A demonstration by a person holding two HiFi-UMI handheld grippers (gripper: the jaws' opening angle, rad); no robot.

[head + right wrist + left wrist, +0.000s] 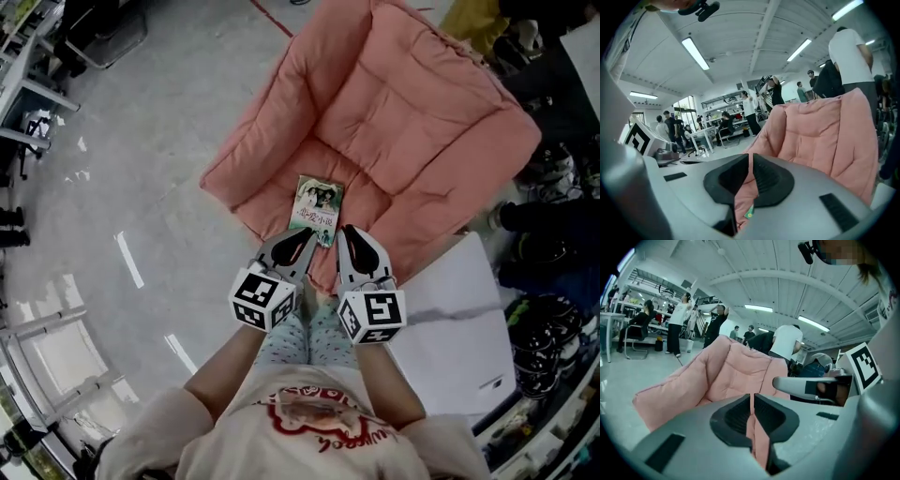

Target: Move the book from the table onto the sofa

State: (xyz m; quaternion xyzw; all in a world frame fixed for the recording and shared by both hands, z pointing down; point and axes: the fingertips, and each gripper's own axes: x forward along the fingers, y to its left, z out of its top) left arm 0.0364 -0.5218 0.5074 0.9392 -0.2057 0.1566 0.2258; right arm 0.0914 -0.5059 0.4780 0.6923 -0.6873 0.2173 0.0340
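The book, with a green illustrated cover, lies flat near the front edge of the pink sofa seat. My left gripper and right gripper hover side by side just in front of the book, above it and apart from it. In the left gripper view the left gripper has its jaws together with nothing between them, and the sofa lies beyond. In the right gripper view the right gripper is likewise shut and empty. A green corner of the book shows through the slit between the jaws.
A white table stands at my right, beside the sofa's corner. Shoes and dark bags crowd the right edge. Metal shelving lines the left. Several people stand and sit at desks in the background.
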